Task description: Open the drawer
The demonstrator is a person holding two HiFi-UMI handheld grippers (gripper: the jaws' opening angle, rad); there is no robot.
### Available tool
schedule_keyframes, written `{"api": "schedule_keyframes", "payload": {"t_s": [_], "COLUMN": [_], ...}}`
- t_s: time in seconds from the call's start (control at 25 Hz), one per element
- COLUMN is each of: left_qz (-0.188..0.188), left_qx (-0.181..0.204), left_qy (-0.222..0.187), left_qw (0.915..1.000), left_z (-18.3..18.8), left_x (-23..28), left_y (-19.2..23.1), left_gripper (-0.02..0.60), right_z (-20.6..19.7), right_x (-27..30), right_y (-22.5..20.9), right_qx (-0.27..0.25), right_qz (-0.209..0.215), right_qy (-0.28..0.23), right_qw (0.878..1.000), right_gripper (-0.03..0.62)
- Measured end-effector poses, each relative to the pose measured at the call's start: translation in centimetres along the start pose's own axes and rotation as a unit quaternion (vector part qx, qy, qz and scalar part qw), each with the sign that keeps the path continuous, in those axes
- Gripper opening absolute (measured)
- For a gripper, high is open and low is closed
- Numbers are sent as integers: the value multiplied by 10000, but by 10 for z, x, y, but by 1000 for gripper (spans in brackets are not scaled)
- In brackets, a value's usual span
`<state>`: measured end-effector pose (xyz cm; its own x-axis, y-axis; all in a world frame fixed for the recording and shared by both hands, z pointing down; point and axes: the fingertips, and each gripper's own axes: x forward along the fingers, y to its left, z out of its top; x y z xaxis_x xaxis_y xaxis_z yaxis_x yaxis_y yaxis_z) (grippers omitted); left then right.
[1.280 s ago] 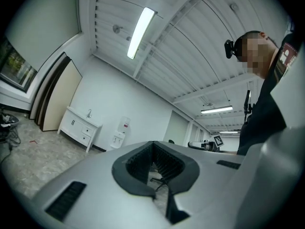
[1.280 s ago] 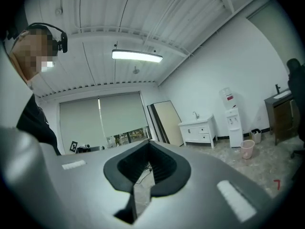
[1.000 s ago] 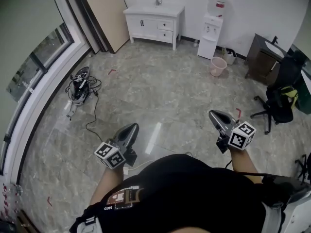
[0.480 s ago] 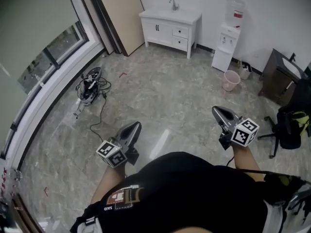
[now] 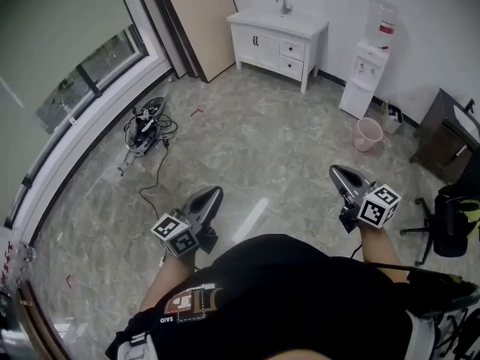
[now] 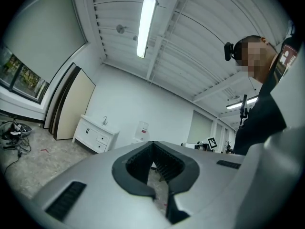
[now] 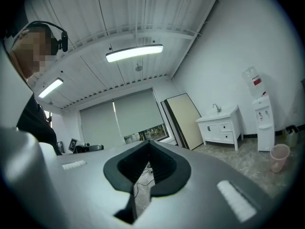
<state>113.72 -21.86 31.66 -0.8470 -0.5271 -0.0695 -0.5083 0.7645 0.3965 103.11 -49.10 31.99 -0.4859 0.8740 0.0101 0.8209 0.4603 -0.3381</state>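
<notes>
Approach step, well apart from the cabinet drawer [image 5: 292,49], left gripper [image 5: 212,196] and right gripper [image 5: 336,174] pressed closed and empty, next needing nearness and parted jaws

Cabinet [image 5: 281,43], bin [image 5: 368,133], cables [image 5: 147,124] on floor [image 5: 262,152]

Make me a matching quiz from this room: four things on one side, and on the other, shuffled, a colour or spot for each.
Things:
1. vanity cabinet
2. bin
3. water dispenser
4. tangle of cables

Descriptions:
A. pink, on the floor
B. on the floor below the window
C. white, with a tap on top
D. white, with a bottle on top

Pairs: 1-C, 2-A, 3-D, 4-B
</notes>
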Motion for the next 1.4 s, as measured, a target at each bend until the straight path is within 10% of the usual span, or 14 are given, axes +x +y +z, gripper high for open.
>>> {"api": "schedule_keyframes", "payload": {"t_s": [0.96,1.4], "left_qz": [-655,-219], "left_qx": [259,111], "left_qy": [94,74], "left_qw": [9975,9997], "left_z": [119,136], "left_x": [45,50], "left_y": [292,387], "left_gripper": [0,0], "right_z": [28,27], "right_x": [282,385], "right_y": [-29,-69], "right_qx": [-227,-50], "right_qz": [-577,-364], "right_qy": [-150,34], "right_qw": [9980,9993], "right_gripper": [2,2]}}
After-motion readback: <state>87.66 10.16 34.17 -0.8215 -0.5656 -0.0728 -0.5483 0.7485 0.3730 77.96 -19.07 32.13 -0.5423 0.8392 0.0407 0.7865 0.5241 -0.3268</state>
